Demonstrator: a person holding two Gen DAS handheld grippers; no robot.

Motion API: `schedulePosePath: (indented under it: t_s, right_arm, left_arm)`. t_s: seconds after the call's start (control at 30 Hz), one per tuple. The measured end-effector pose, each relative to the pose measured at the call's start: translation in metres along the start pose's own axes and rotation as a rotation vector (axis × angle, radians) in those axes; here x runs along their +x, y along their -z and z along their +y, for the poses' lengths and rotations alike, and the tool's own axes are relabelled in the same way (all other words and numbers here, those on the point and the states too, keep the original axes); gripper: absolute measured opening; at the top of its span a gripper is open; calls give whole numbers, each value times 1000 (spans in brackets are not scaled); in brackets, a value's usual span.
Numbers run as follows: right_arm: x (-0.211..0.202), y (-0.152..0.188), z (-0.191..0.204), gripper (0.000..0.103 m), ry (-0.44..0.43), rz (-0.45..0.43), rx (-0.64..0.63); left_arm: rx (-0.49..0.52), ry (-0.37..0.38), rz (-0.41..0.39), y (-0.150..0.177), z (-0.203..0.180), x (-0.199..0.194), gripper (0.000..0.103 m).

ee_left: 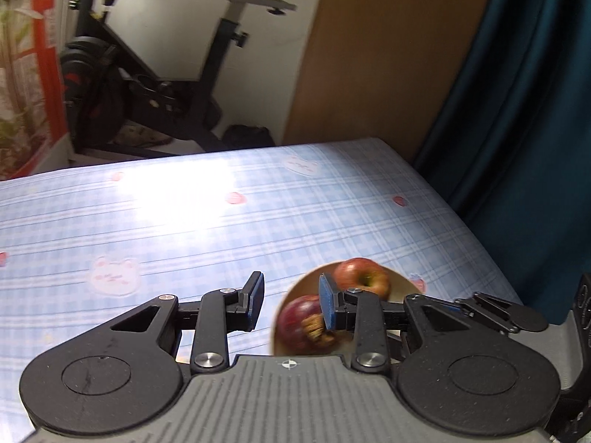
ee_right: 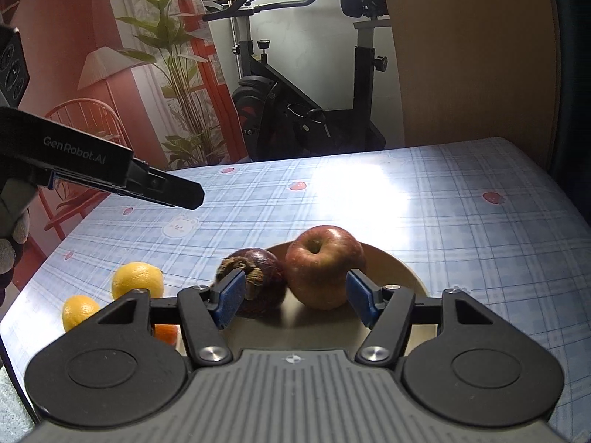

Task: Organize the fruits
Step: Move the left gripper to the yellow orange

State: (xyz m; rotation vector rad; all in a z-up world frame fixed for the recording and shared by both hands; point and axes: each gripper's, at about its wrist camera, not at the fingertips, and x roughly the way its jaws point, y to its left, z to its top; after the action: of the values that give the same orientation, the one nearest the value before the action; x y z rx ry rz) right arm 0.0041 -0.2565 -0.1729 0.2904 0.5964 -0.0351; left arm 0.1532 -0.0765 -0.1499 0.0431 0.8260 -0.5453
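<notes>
A beige plate [ee_right: 402, 277] on the blue plaid table holds a red apple [ee_right: 325, 265] and a dark purple mangosteen [ee_right: 258, 277], touching each other. My right gripper [ee_right: 295, 299] is open just above and in front of both fruits, holding nothing. Two yellow lemons [ee_right: 138, 280] [ee_right: 79, 312] and an orange fruit [ee_right: 166, 334] lie on the cloth left of the plate. My left gripper [ee_left: 291, 304] is open and empty above the table, with the plate [ee_left: 400, 289], the apple [ee_left: 360, 275] and the mangosteen [ee_left: 299, 323] below its right finger. It also shows in the right wrist view [ee_right: 181, 192], raised at the left.
The table's plaid cloth [ee_right: 461, 221] has a bright glare patch in the middle. An exercise bike [ee_right: 295, 110] and a potted plant [ee_right: 181, 74] stand beyond the far edge. A teal curtain [ee_left: 524, 110] and a wooden panel [ee_left: 369, 55] are at the right.
</notes>
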Motion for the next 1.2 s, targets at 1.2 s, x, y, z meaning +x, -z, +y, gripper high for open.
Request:
schedulePosePath:
  t_s: [1.2]
  right_arm:
    - [94,11,134,55,-138,206,-254]
  left_arm:
    - [-232,91,43,59,115,-19,34]
